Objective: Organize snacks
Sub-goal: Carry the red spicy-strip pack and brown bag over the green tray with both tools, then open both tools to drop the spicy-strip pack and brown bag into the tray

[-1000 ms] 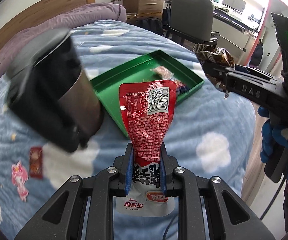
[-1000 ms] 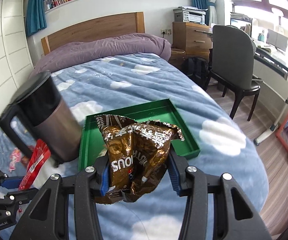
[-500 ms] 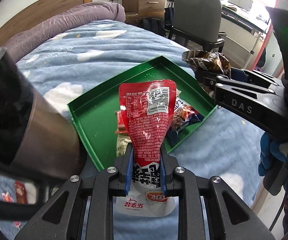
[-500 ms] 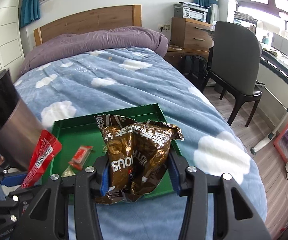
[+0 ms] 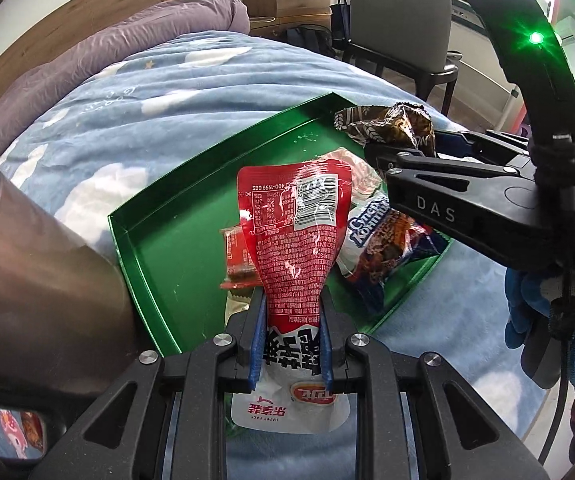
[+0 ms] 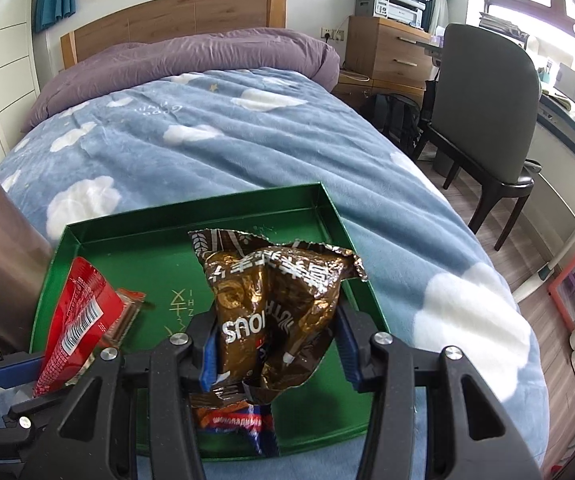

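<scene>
**Both pouches over the tray**

Below you the bed carries the green tray. Your left gripper pinches the red pouch; your right gripper clamps the brown bag. A small wrapper, possibly candy, lies in the tray.

Centre of the left view: a red packet with white print, a barcode patch and a white lower end, between blue finger pads. Behind it a glossy green tray holding a white-and-brown wrapper. Centre of the right view: a shiny brown-gold bag with white lettering. Across the upper half, a blue bedspread patterned with white clouds, then a purple duvet
</scene>
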`<state>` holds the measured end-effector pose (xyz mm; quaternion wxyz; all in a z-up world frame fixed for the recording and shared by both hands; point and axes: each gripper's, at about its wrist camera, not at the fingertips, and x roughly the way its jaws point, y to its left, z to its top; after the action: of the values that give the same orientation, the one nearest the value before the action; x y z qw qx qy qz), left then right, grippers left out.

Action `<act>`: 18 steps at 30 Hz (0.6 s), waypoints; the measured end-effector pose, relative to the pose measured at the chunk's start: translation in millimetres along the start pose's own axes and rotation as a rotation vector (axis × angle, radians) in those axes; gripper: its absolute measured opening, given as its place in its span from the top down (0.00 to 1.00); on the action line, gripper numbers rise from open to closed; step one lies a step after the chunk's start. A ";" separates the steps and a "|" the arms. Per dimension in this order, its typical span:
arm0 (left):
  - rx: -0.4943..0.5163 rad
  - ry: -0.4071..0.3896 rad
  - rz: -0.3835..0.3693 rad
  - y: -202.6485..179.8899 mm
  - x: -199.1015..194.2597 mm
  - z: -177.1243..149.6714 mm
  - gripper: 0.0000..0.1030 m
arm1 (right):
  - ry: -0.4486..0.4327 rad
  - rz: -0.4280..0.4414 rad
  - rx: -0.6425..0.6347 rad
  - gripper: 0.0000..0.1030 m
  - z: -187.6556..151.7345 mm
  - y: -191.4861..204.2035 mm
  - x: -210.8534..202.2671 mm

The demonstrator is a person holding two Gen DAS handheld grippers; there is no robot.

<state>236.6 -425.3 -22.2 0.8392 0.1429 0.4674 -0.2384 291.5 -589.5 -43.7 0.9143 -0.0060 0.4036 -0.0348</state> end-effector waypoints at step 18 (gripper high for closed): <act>0.011 0.033 0.033 -6.7 29.7 -2.8 0.80 | 0.039 -0.011 0.025 0.60 -9.2 -7.1 23.6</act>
<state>244.3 -437.6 -49.1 0.8346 0.1591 0.4772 -0.2246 300.1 -598.0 -67.0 0.9060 0.0036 0.4209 -0.0450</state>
